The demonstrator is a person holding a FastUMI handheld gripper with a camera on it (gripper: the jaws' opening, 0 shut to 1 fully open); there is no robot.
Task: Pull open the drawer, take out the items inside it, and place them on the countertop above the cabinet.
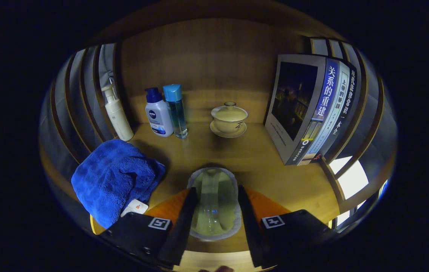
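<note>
Gripper (214, 211) reaches level over the wooden countertop (274, 177), fingers clamped on both sides of a pale green packet (214, 200) w/ grey rim, held between them. Blue towel (114, 177) just left of fingers. Beyond: 3 bottles (159, 111), lidded cup (229, 119); books (312, 109) ahead-right.

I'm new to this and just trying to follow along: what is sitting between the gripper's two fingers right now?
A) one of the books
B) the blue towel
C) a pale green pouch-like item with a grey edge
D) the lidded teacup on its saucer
C: the pale green pouch-like item lies between the fingers of the gripper, over the wooden countertop; whether both fingers press it is unclear.
</note>
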